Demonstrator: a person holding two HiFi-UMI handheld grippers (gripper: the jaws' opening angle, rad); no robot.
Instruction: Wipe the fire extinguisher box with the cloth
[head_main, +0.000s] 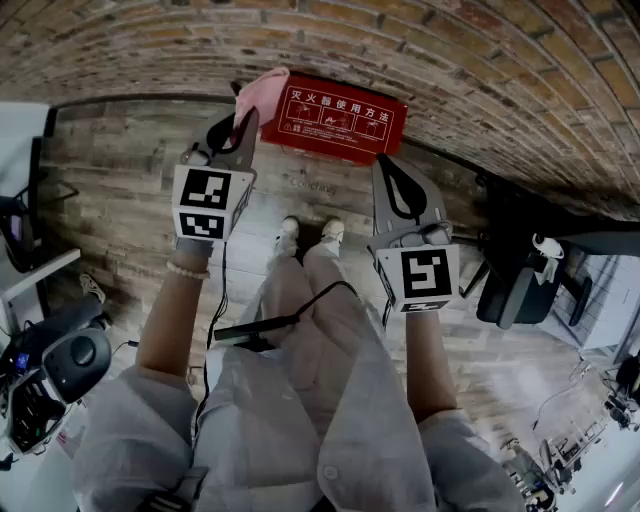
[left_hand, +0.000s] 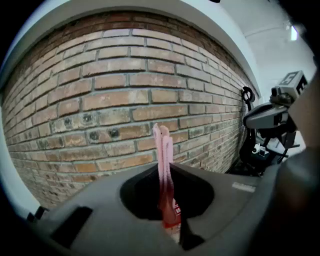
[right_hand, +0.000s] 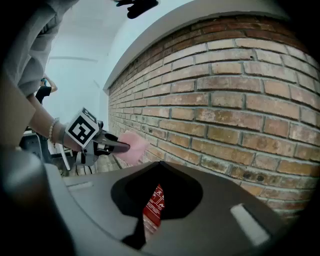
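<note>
The red fire extinguisher box (head_main: 335, 118) with white print stands on the wooden floor against the brick wall. My left gripper (head_main: 245, 115) is shut on a pink cloth (head_main: 262, 90), held at the box's left end, above its top corner. In the left gripper view the cloth (left_hand: 163, 150) sticks up as a thin folded strip between the jaws (left_hand: 162, 167). My right gripper (head_main: 386, 165) is shut on nothing and hangs just in front of the box's right part. Through its closed jaws (right_hand: 159, 164) a strip of the red box (right_hand: 154, 207) shows. The pink cloth (right_hand: 132, 146) also shows there.
A brick wall (head_main: 420, 50) runs behind the box. A black office chair (head_main: 515, 270) stands to the right. A white desk edge (head_main: 35, 275) and dark equipment (head_main: 60, 370) are at the left. The person's feet (head_main: 310, 235) stand in front of the box.
</note>
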